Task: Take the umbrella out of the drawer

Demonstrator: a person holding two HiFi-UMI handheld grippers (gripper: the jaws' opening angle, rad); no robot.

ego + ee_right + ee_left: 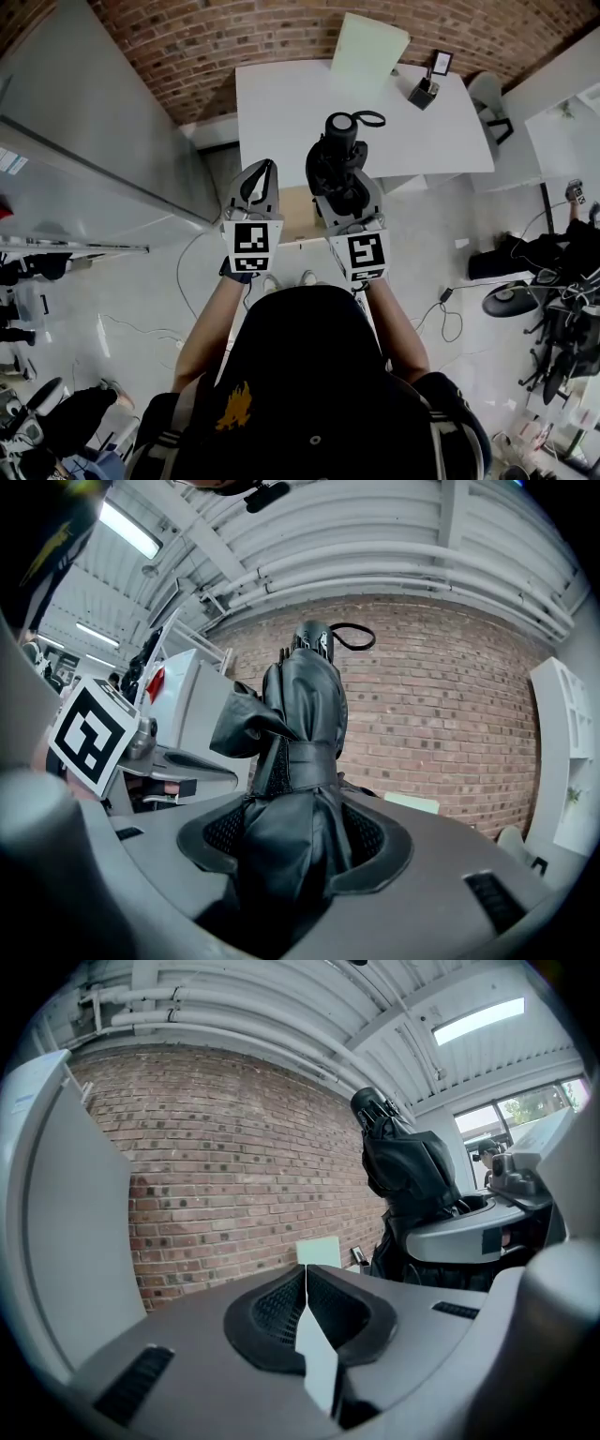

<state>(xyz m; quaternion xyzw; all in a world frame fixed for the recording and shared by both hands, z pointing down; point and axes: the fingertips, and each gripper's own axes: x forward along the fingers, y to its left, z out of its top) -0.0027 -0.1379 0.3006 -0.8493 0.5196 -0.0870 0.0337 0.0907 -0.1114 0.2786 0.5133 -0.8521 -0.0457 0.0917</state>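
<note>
At your far left, a grey cabinet (94,122) is cut off by the frame edge. Your left gripper (262,171) has its jaws pressed together with nothing between them. Just beside it, your right gripper (342,192) is clamped at about half its opening around the folded black umbrella (339,150). The umbrella is held upright in the air, in front of the white table (281,103). Its lower end is hidden below the jaws, and its strap loop (368,119) sits at the top. The tan surface (300,217) beneath both grippers is mostly covered, so you cannot tell whether it is the drawer.
</note>
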